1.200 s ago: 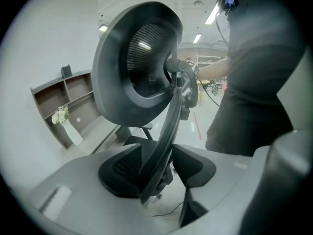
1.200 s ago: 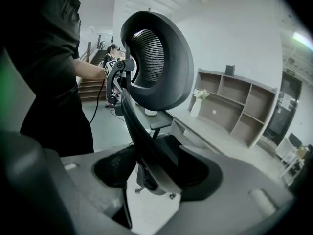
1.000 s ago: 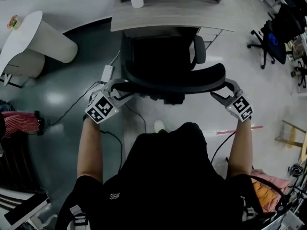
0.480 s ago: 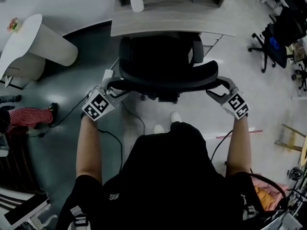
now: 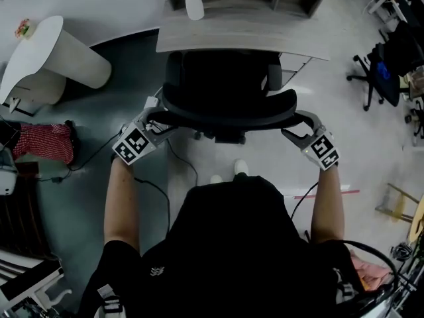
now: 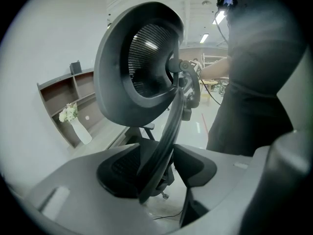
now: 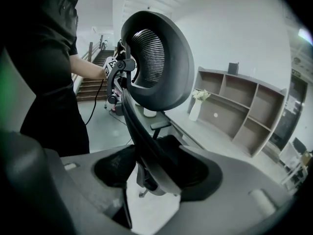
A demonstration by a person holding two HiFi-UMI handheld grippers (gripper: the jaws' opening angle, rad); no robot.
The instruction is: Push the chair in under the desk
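A black office chair (image 5: 228,111) faces the grey desk (image 5: 238,35), its seat partly under the desktop. My left gripper (image 5: 157,119) is at the left end of the curved chair back, my right gripper (image 5: 299,126) at the right end. In the left gripper view the chair back's (image 6: 142,67) thin edge runs down between the jaws of the left gripper (image 6: 161,168); those jaws are opening, and the pads still touch the edge. In the right gripper view the chair back (image 7: 156,58) has its edge pinched in the right gripper (image 7: 151,173).
A white vase with flowers (image 5: 194,4) stands on the desk. A power strip with a cable (image 5: 149,105) lies on the floor left of the chair. A white round table (image 5: 40,45) is far left, another office chair (image 5: 374,71) far right. Shelves (image 7: 239,102) line the wall.
The chair and both grippers have moved forward toward the desk, so the seat sits further under it. The red checked thing at the left has shifted.
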